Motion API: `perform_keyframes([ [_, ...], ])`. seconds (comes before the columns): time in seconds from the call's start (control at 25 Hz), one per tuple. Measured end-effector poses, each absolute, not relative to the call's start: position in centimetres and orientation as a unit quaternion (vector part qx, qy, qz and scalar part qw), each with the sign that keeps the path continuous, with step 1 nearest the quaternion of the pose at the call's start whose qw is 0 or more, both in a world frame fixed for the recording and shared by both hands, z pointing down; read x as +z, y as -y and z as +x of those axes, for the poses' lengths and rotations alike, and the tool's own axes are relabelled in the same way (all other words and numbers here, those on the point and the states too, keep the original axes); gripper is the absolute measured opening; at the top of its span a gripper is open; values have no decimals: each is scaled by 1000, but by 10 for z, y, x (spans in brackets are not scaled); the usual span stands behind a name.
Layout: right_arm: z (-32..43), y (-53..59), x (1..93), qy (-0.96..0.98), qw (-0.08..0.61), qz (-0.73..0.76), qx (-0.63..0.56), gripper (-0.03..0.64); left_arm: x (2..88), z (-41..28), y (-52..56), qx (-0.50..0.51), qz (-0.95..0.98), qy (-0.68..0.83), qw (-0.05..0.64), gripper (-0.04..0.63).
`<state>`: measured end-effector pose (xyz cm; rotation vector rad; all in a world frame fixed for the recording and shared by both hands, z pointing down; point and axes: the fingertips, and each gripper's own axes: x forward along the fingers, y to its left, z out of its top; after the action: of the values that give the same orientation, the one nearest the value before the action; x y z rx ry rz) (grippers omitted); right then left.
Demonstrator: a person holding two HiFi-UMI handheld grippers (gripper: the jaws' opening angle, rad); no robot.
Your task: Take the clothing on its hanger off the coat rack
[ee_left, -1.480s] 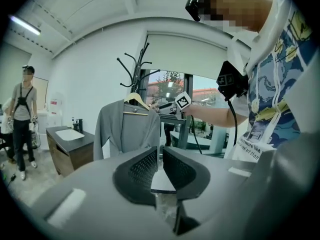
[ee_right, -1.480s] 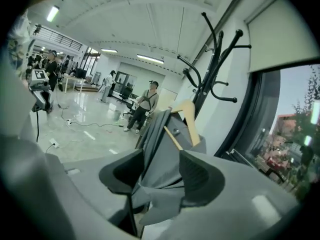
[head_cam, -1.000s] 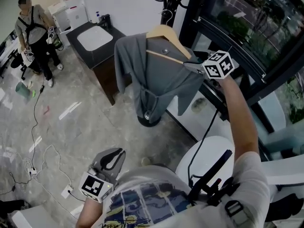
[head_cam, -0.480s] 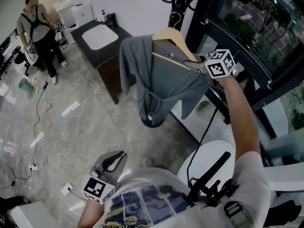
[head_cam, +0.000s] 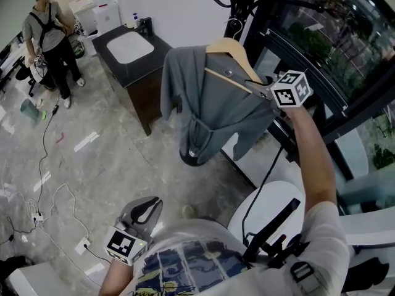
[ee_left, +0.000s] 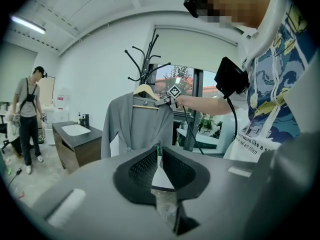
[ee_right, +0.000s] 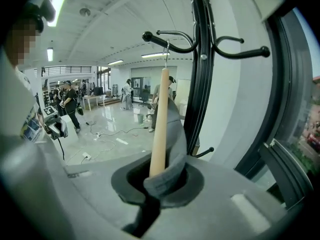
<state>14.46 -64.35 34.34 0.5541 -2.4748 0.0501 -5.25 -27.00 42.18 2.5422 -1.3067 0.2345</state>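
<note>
1. Grey garment (head_cam: 210,113) hangs draped over a wooden hanger (head_cam: 229,47). One sleeve falls down its left side in the head view, and the hem reaches towards the floor.
2. The hanger's metal hook (ee_right: 166,48) sits over a curved arm of the black coat rack (ee_right: 200,59), so garment and hanger are still on the rack. The rack's round base (head_cam: 194,157) shows below the hem.
3. Right gripper (ee_right: 159,176) has its jaws closed tight on the shoulder end of the hanger, with a fold of grey cloth pinched in alongside the wood. In the head view it reaches in from the right on an outstretched arm. Its marker cube (head_cam: 291,88) sits just behind the grip point.
4. Left gripper (head_cam: 148,205) is held low, close to the person's waist and well apart from the rack. Its jaws meet at the tips with nothing between them. It points towards the garment without touching it.
5. Surroundings: a dark sink cabinet (head_cam: 102,43) with a white basin stands left of the rack. A bystander (head_cam: 49,36) is beyond it. Cables (head_cam: 43,165) trail across the pale floor. Dark window framing runs along the right.
</note>
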Motion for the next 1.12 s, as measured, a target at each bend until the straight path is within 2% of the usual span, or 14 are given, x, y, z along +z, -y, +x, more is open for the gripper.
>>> perform_keyframes([
  [0.52,146,574,286,923,293,247,-13,6,422,-86,214,66,885,444,125,37],
  [1.12,113,427,261,928,292,229,-27,6,405,-118,130,61,893,431,117,37],
])
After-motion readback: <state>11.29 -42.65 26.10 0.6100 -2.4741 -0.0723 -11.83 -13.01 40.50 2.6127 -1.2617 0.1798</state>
